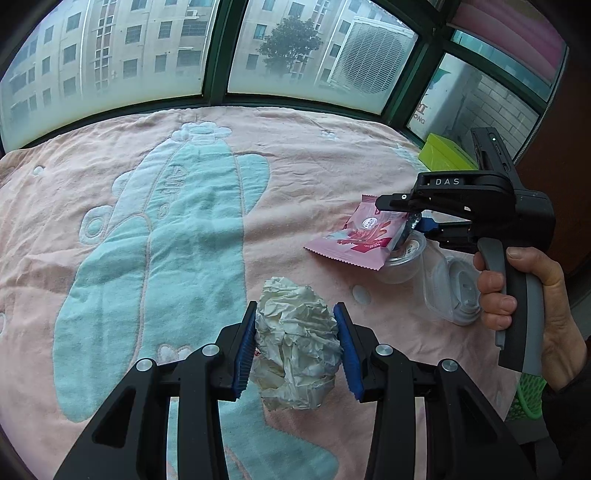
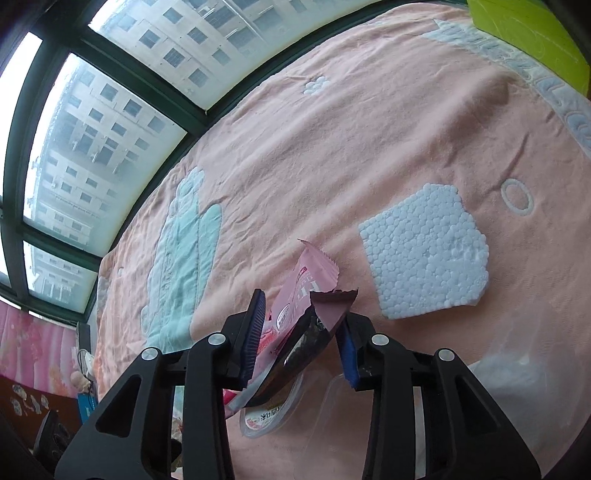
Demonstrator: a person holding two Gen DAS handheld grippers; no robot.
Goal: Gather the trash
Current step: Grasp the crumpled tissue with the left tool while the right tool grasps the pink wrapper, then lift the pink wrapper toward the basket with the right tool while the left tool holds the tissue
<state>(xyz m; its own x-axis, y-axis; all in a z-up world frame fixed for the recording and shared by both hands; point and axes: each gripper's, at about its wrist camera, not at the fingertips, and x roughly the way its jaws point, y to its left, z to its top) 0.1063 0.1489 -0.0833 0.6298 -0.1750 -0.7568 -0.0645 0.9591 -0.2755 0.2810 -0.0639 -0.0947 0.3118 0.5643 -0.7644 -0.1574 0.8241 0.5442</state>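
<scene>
left gripper (image 1: 297,345) clamped on paper wad (image 1: 295,343), both blue pads touching it, wad just above the pink towel (image 1: 314,155). right gripper (image 2: 301,338) holds pink wrapper (image 2: 295,306) plus a dark wrapper (image 2: 325,314) between its pads, over a clear cup (image 1: 402,264). foam piece (image 2: 424,251) lies on the towel, just beside. green box (image 2: 528,33) at far edge.

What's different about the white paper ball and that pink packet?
The crumpled paper ball is white, rounded and wrinkled; the pink wrapper is flat, glossy and printed. The ball sits between the left gripper pads; the wrapper is at the right gripper. Both are light trash above the pink blanket.
</scene>
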